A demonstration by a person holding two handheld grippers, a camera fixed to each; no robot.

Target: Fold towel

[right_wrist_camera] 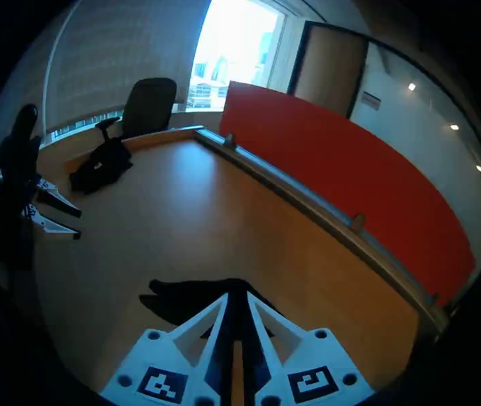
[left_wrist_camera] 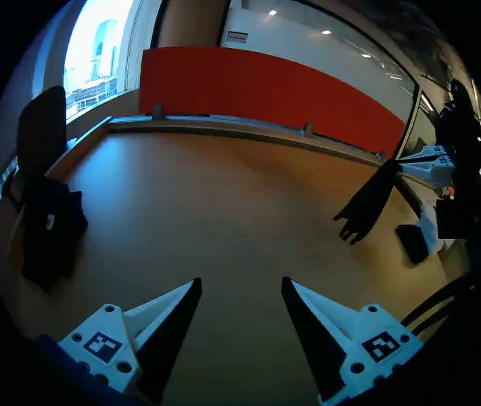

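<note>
Left claw (left_wrist_camera: 240, 283) hung spread over mid-bench (left_wrist_camera: 226, 196), well short of the red divider (left_wrist_camera: 267, 88) along the far edge; right claw (right_wrist_camera: 237, 301) pinched the dark towel (right_wrist_camera: 179, 298).

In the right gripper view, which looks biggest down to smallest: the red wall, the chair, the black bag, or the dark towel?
1. red wall
2. dark towel, though it is nearest the camera and partly hidden, so this is unsure
3. chair and black bag look about the same, so I won't rank them
</note>
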